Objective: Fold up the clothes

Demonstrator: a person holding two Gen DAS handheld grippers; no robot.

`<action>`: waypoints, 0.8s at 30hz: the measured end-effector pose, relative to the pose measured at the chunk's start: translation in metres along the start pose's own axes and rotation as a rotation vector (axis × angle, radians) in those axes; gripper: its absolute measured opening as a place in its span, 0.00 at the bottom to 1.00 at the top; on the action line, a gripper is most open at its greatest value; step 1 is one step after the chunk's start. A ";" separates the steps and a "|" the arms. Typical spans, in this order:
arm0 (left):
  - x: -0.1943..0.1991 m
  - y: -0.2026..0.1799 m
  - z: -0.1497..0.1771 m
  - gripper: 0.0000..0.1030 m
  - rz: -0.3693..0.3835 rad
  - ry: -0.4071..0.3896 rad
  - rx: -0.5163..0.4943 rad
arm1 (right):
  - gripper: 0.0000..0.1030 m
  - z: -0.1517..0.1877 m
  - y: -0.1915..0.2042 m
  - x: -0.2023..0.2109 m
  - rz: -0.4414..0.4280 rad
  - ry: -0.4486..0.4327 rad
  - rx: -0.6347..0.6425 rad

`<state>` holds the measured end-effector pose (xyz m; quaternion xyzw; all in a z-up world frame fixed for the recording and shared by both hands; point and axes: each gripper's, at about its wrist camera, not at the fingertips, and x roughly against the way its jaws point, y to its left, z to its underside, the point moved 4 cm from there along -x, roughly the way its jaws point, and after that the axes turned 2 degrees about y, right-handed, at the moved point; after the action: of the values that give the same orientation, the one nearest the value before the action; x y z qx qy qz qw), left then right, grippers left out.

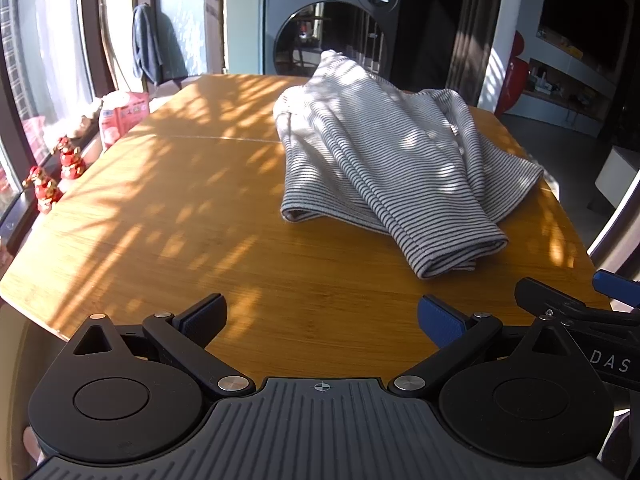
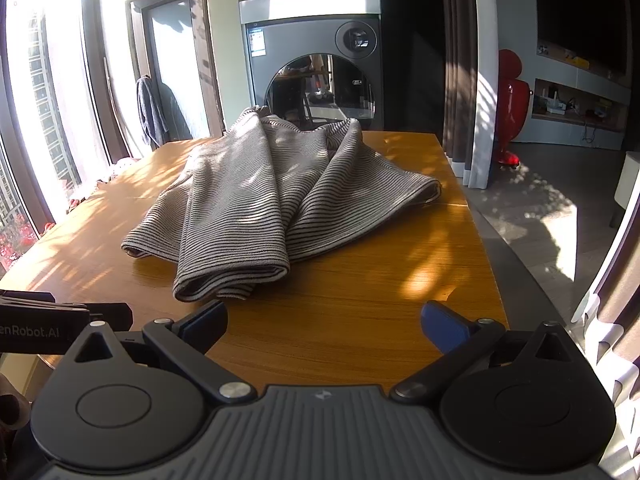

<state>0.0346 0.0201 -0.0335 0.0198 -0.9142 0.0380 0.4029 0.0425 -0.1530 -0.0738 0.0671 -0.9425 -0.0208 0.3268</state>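
A grey striped garment (image 1: 384, 152) lies bunched in loose folds on the wooden table (image 1: 180, 220), toward its far right. It also shows in the right wrist view (image 2: 264, 200). My left gripper (image 1: 322, 320) is open and empty, above the table's near edge, short of the garment. My right gripper (image 2: 324, 322) is open and empty, just in front of the garment's nearest fold. Part of the right gripper shows at the right edge of the left wrist view (image 1: 580, 308).
A washing machine (image 2: 316, 76) stands behind the table. Red figurines (image 1: 52, 176) and a pink package (image 1: 120, 116) sit along the window sill at the left. A red object (image 2: 510, 108) stands on the floor at the right.
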 end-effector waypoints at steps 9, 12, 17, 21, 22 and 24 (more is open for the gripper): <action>-0.003 0.000 0.000 1.00 0.010 0.010 0.002 | 1.00 -0.001 -0.001 0.000 0.003 0.000 0.011; -0.007 -0.002 -0.001 1.00 0.022 0.017 -0.012 | 1.00 -0.004 -0.002 -0.001 0.005 0.001 0.036; -0.015 -0.002 -0.016 1.00 0.072 0.002 -0.028 | 1.00 -0.021 -0.011 -0.004 0.022 -0.004 0.078; -0.024 0.003 -0.050 1.00 0.166 -0.064 -0.011 | 1.00 -0.054 -0.023 -0.018 -0.025 -0.042 0.067; -0.028 0.003 -0.061 1.00 0.198 -0.085 -0.009 | 1.00 -0.063 -0.025 -0.026 -0.038 -0.048 0.058; -0.041 -0.001 -0.083 1.00 0.250 -0.117 -0.024 | 1.00 -0.082 -0.029 -0.041 -0.064 -0.060 0.039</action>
<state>0.1233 0.0268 -0.0074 -0.0972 -0.9318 0.0756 0.3414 0.1279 -0.1759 -0.0370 0.1027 -0.9495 -0.0150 0.2960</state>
